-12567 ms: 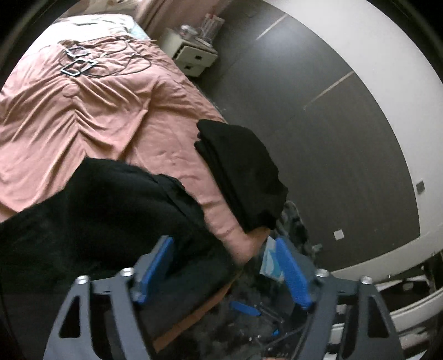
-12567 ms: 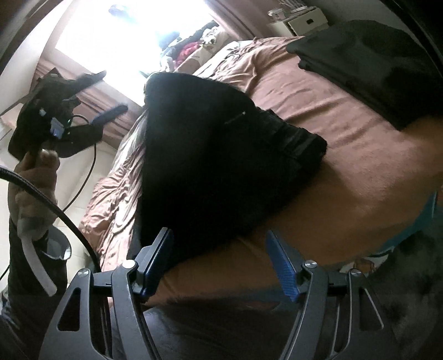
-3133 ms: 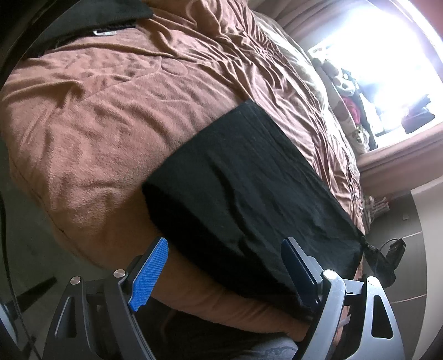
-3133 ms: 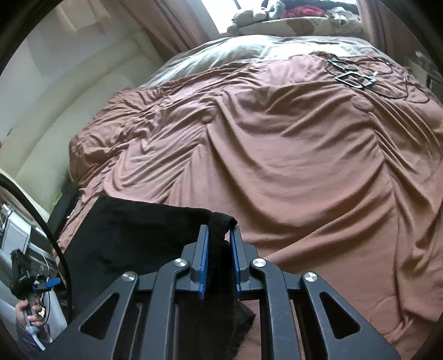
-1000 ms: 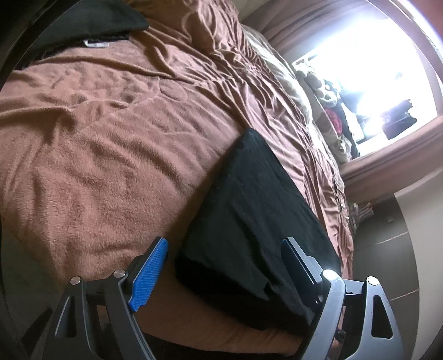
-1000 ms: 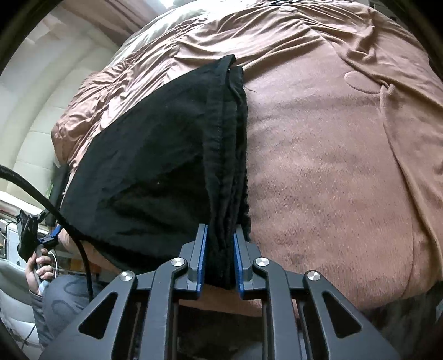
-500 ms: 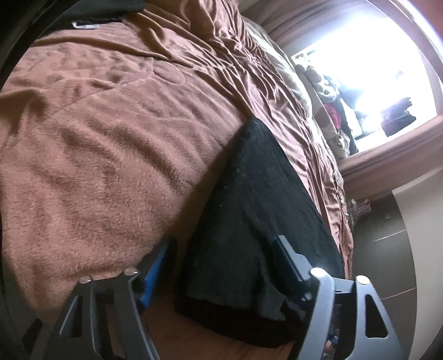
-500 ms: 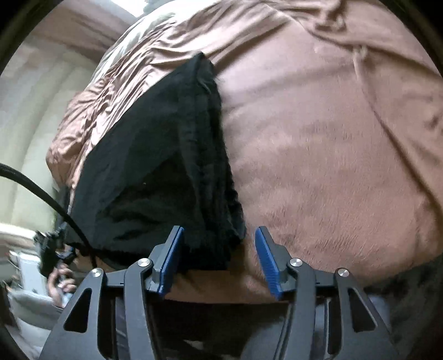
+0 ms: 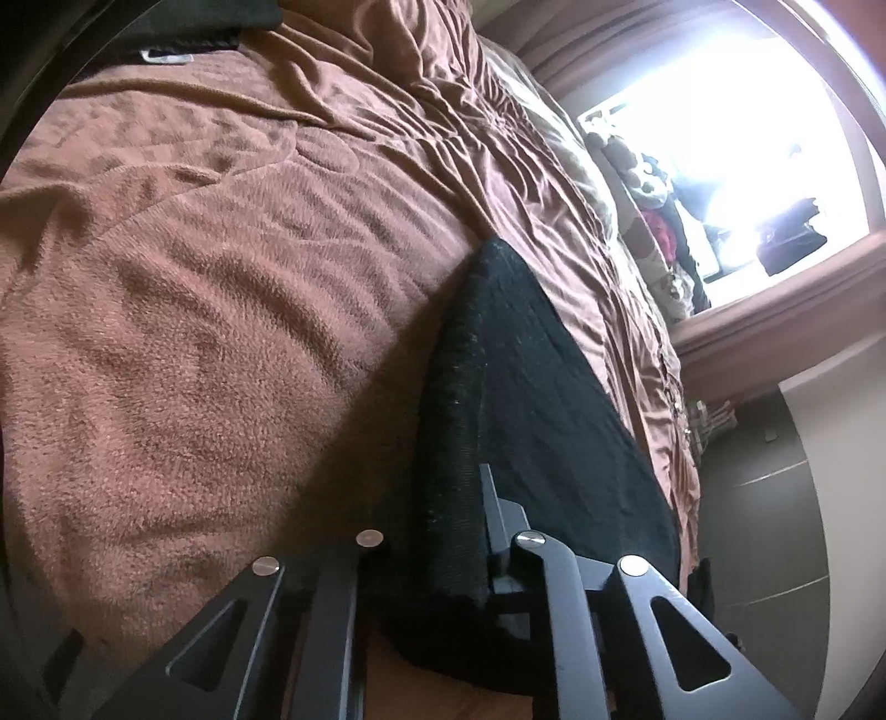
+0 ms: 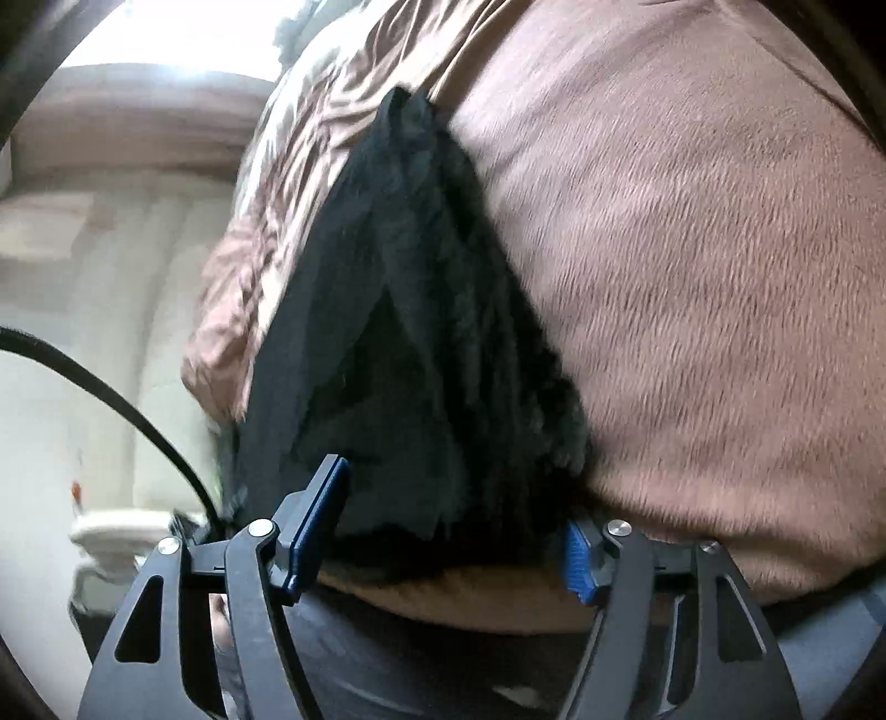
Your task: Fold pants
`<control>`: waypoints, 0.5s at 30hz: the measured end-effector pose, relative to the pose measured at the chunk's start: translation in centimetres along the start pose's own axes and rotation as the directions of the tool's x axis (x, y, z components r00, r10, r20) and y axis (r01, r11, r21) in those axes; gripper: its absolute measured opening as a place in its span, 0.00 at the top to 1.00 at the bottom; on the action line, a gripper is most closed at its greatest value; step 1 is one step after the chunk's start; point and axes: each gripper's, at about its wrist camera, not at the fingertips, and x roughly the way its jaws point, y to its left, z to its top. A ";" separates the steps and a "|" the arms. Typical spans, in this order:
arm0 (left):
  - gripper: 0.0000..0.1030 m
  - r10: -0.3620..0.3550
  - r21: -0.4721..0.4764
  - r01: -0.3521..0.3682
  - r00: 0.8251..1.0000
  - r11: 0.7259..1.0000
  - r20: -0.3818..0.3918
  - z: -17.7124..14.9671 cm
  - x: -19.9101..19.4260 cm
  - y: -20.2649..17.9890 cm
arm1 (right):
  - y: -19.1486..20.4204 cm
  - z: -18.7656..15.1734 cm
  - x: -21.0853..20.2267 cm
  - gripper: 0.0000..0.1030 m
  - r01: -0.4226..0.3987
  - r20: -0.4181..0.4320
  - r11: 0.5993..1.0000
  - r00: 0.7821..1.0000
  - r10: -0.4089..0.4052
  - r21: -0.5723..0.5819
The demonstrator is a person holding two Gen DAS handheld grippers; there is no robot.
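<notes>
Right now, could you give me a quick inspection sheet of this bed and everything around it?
Surface: brown bedspread, rumpled, covering the bed.
Job's things: black pants, folded into a flat stack near the bed's edge.
Clutter: another dark garment at the far end of the bed; heaped items by the window.
Grippers: left hand-held gripper has just closed, pinching the pants' thick edge; right hand-held gripper has just opened, jaws apart around the pants' end, not pressing.
Cables: black cable beside the right gripper.
Surroundings: bright window, dark floor, pale padded wall.
</notes>
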 end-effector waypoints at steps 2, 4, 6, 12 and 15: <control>0.87 -0.004 0.005 0.004 1.000 1.000 0.007 -0.2 -0.3 -0.3 | -0.6 0.1 -0.4 0.77 0.015 0.034 1.000 0.999 -0.015 0.009; 0.87 0.002 0.013 -0.002 1.000 1.000 0.009 -0.4 -0.5 -0.5 | -0.6 0.1 -0.6 0.82 -0.004 0.055 1.000 0.998 0.005 -0.006; 0.88 -0.009 0.005 0.009 1.000 1.000 0.008 -0.7 -0.9 -0.4 | -0.1 0.1 -1.0 0.84 0.016 0.072 0.999 0.997 -0.012 -0.052; 0.88 -0.045 -0.008 0.045 0.999 0.999 0.013 -2.5 -2.1 -0.8 | 1.1 1.0 -3.0 0.85 0.021 0.121 0.992 0.993 -0.006 -0.126; 0.88 -0.052 -0.018 0.052 0.998 0.998 0.024 -3.7 -2.6 -0.4 | 0.7 0.6 -3.0 0.85 0.041 0.119 0.992 0.993 -0.027 -0.119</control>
